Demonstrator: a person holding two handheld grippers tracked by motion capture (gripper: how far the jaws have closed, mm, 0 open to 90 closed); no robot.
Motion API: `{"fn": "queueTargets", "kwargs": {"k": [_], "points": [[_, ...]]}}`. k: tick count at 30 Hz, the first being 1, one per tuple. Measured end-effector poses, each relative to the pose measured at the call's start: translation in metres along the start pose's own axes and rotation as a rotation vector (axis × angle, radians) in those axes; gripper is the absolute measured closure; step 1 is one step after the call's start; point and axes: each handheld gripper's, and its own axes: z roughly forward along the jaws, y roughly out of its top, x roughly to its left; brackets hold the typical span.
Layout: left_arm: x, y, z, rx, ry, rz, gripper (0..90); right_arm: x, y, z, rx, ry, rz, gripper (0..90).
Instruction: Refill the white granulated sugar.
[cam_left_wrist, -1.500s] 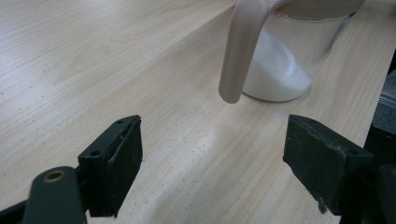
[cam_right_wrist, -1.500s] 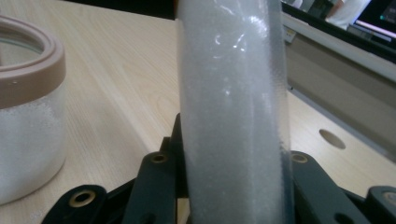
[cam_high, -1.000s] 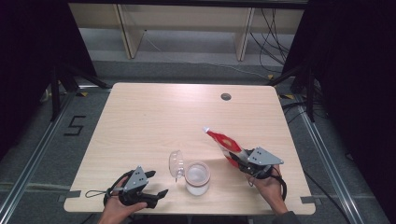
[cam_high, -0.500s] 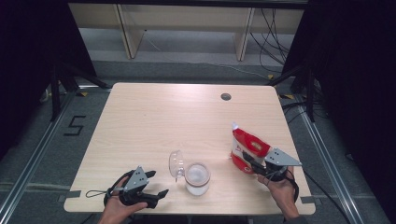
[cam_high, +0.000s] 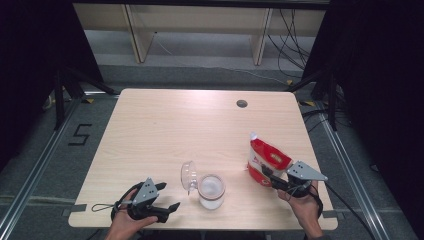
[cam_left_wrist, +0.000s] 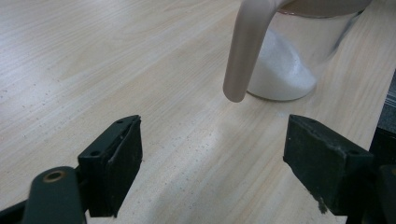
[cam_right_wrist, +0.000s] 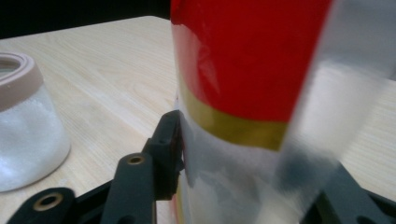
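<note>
A red and white pouch stands upright near the table's right front, with my right gripper shut on its lower part. The right gripper view has the pouch close up between the jaws. A clear jar holding white powder stands at the front middle, its hinged lid swung open to the left. My left gripper rests open at the front left, pointing toward the jar. In the left gripper view the jar and its lid edge lie just ahead of the open jaws.
The wooden table has a round cable hole at its back right. Shelving and cables stand on the floor behind the table. A floor marking "5" lies to the left.
My right gripper carried the pouch away from the jar to the right and turned it from tilted to upright. The left gripper has stayed put.
</note>
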Motion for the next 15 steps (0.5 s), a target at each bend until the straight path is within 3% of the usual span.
{"fn": "queueTargets", "kwargs": {"k": [7, 9, 10, 11, 15], "points": [[-0.001, 0.001, 0.0, 0.0, -0.001, -0.002, 19.2, 0.005, -0.001, -0.01, 0.002, -0.04, 0.056, 41.2], [-0.002, 0.001, 0.0, -0.007, -0.006, -0.015, 19.3, 0.004, -0.001, -0.01, -0.008, -0.041, 0.039, 40.7], [-0.001, 0.001, -0.001, -0.001, -0.002, -0.003, 19.3, 0.007, -0.001, -0.012, 0.005, -0.05, 0.069, 40.2], [-0.001, 0.001, -0.001, -0.003, -0.004, -0.008, 19.3, 0.004, 0.0, -0.013, -0.02, -0.038, 0.032, 40.0], [0.0, 0.001, -0.001, 0.005, 0.001, -0.003, 19.3, 0.008, 0.0, -0.017, -0.004, -0.053, 0.053, 38.3]]}}
